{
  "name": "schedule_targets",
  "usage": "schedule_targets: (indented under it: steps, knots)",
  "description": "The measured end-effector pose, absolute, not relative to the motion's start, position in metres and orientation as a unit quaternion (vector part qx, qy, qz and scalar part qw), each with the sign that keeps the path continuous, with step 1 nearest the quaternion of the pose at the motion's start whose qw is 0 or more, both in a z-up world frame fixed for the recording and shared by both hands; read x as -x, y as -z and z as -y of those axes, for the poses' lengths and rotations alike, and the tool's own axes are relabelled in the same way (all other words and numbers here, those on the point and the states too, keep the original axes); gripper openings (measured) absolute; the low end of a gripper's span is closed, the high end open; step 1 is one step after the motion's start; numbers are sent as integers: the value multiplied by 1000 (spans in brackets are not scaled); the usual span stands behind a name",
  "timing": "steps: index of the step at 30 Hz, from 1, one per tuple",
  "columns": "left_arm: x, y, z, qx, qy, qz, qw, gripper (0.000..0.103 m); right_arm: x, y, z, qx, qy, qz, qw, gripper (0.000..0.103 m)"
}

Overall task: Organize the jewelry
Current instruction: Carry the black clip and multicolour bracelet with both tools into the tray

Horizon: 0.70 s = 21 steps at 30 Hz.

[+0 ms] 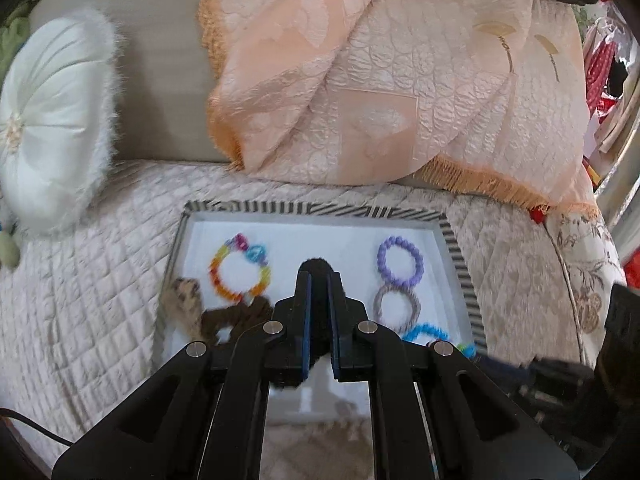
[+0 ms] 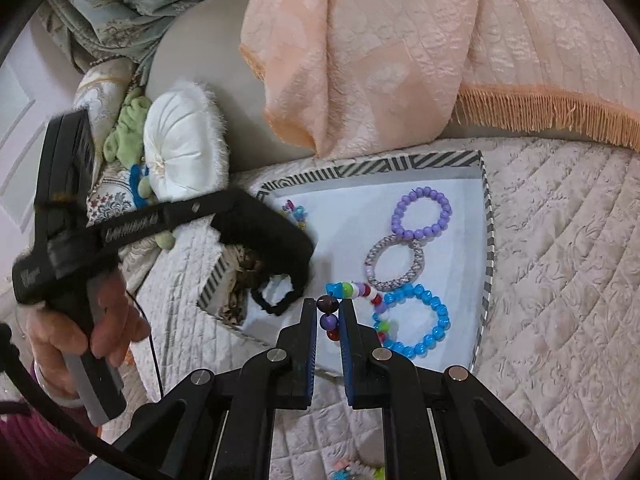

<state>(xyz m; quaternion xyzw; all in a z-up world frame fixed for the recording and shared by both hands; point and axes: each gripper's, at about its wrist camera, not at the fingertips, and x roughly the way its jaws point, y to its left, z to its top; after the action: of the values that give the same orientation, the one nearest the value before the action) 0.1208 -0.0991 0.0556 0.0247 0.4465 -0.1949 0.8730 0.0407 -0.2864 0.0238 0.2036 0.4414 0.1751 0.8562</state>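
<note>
A shallow tray point(image 1: 456, 248) with a striped rim is sitting on a quilted cover point(image 1: 100, 280), and both grippers are hanging over it. The left gripper point(image 1: 319, 276) is gripping a black hair tie point(image 1: 318, 266) between nearly closed fingers; in the right wrist view that tie point(image 2: 276, 300) is dangling as a loop over the tray's left part, just beside a leopard-print scrunchie point(image 2: 240, 276) at the rim. The right gripper point(image 2: 329, 308) is pinching a strand of mixed beads point(image 2: 329, 314) between narrow fingers, the strand trailing up and right across the white tray floor toward the bracelets. 3 rings are lying in a column on the tray's right side, each touching the next: a purple bracelet point(image 2: 422, 212) farthest from the camera, a grey woven band point(image 2: 394, 262) in the middle, and a blue bracelet point(image 2: 412, 320) nearest. From the left wrist view a rainbow bracelet point(image 1: 240, 270) is lying on the tray's left part, with a brown scrunchie point(image 1: 236, 316) below it. A person's hand point(image 2: 92, 328) is gripping the left gripper's handle at the left of the right wrist view. A peach fringed throw point(image 1: 380, 80) is draping over the backrest behind the tray, and a white furry cushion point(image 1: 52, 120) is resting to the left.
</note>
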Motion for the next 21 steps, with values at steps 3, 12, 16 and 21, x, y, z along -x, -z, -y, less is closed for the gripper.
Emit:
schedule_targets:
  steps: [3,12,16,21]
  knots:
    - [-143,-43,106,-16,185,-454,871,5,-49,-14,280,-193,-175,-455,851,10]
    - [-182,10,94,-1,144,-500,854,5,-82,10,237,-160,-206,-489,833,10]
    - [-183,12,84,4,138,-503,853,5,-96,27,223,-157,-220,-512,815,10]
    - [-178,5,76,2,143,-506,851,7,-101,38,220,-155,-204,-527,810,17]
